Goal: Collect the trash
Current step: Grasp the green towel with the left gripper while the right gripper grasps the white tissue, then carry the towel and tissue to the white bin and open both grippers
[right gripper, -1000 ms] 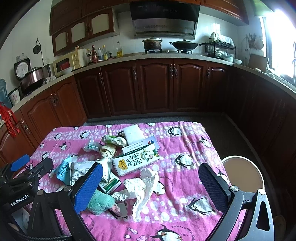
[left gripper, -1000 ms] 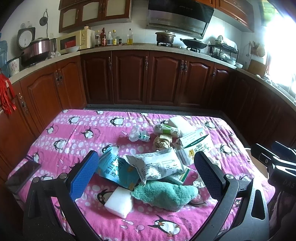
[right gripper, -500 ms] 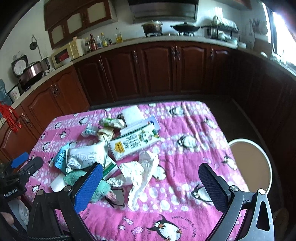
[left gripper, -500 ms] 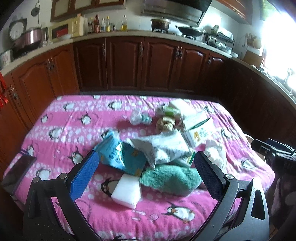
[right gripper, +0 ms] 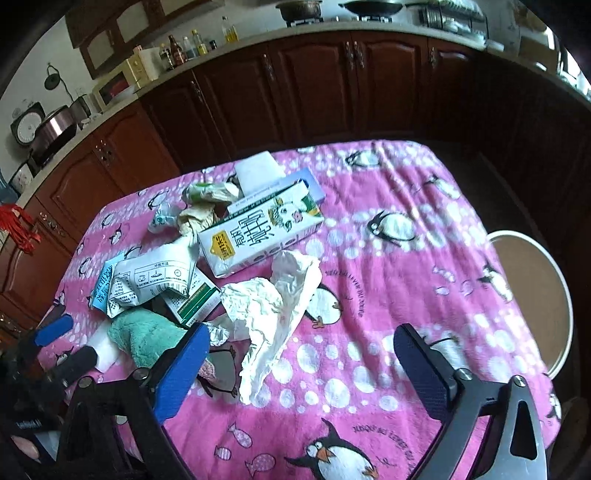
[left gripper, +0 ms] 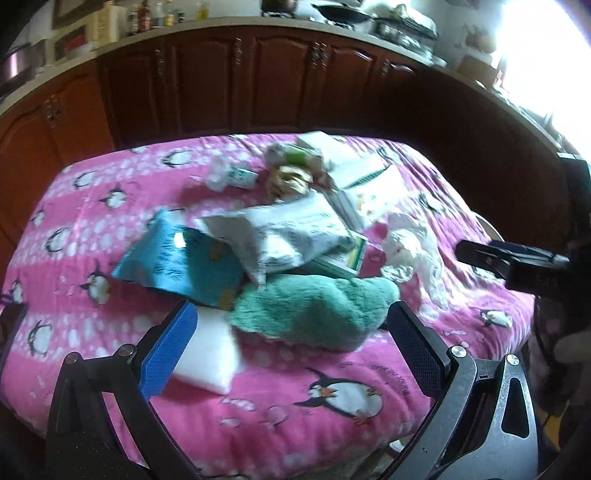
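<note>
**Trash heap on penguin cloth, both claws wide**

Pink tablecloth (right gripper: 406,258) w/ litter piled mid-left: milk carton (right gripper: 258,232), crumpled white paper (right gripper: 273,310), green towel (left gripper: 314,310), blue packet (left gripper: 181,262). Left gripper (left gripper: 291,350) & right gripper (right gripper: 299,373) spread apart, holding nothing.

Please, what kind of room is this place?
Most likely a home kitchen. Dark wooden cabinets run under a counter that carries oil and sauce bottles, and a pot and a wok sit on a stove at the back.
</note>
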Motion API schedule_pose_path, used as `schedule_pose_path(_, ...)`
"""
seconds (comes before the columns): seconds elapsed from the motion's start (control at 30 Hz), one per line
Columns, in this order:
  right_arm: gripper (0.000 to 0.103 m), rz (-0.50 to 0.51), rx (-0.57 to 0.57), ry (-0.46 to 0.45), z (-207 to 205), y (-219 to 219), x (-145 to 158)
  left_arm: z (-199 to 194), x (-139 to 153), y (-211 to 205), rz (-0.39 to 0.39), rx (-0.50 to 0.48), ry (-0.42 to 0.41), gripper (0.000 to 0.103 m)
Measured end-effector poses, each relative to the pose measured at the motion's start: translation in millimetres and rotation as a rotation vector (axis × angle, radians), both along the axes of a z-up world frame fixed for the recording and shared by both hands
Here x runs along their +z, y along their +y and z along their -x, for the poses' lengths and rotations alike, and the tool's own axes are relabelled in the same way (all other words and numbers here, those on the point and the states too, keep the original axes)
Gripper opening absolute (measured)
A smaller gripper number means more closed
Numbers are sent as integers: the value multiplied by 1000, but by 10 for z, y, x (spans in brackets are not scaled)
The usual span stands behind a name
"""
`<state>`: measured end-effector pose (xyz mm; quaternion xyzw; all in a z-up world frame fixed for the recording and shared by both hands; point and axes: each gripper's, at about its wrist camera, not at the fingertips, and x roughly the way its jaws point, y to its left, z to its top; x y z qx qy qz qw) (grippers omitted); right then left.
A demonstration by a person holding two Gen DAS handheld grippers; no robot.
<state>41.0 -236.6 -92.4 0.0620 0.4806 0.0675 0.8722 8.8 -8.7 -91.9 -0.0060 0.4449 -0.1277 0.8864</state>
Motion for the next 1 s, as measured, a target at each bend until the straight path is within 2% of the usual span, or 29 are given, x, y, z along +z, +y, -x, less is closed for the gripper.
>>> schedule_pose_path(0.27, 89, -61, 1, 65, -242, 10, -211, -191, -211, -368, -49, -87, 48, 102)
schedule_pose_path(0.4, 79, -122, -4, 124, -394, 12, -371, -314, -342, -437, -63, -111, 111, 83)
schedule_pose_path(0.43, 74, -144, 2, 139, -430, 29, -409, -332, -359, -428, -52, -113, 122, 83)
schedule_pose_path(0.5, 60, -152, 23, 154, -465, 77, -454, -340, -350, -389, -20, -120, 127, 75)
schedule_pose_path(0.57, 42, -162, 51, 170, -485, 125, -499, -344, -352, -358, 11, -132, 142, 68)
schedule_pose_path(0.63, 33, -176, 63, 171, -484, 129, -513, -324, -336, -319, 48, -141, 136, 60)
schedule_pose_path(0.8, 27, -174, 81, 124, -358, 80, -364, -250, -239, -266, 81, -135, 137, 40)
schedule_pose_path(0.9, 27, -179, 83, 84, -268, 5, -211, -182, -112, -205, 107, -123, 126, 36)
schedule_pose_path(1.0, 27, -186, 72, 46, -204, -114, -69, -84, 95, -164, 148, -138, 79, 36)
